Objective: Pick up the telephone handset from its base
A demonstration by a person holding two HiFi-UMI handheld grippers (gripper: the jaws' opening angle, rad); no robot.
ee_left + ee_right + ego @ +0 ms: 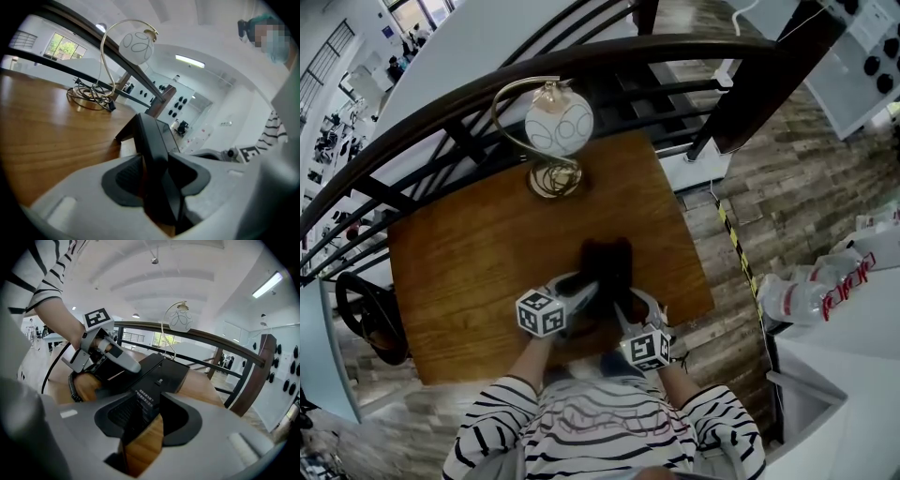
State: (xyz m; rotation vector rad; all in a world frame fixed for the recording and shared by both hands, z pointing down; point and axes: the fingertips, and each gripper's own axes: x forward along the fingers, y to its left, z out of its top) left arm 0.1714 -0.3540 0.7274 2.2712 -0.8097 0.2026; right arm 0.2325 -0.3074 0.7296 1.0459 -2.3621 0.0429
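Observation:
A black telephone [606, 270] sits near the front edge of the wooden table [469, 262]. My left gripper [584, 292] is at the phone's left side. In the left gripper view its pads [126, 176] lie against both sides of the black handset [152, 140], with no gap showing. The right gripper [628, 305] is at the phone's right side. In the right gripper view the telephone base [161, 376] has an edge between the jaws of the right gripper [147, 416], with wood showing beside one pad. The left gripper [110, 362] and a coiled cord [71, 385] show there too.
A globe lamp [558, 122] on a gold wire stand is at the table's back edge. A dark curved railing [487, 84] runs behind the table. Plastic bottles [806, 291] lie on a white surface at the right. A black round object [370, 319] stands left of the table.

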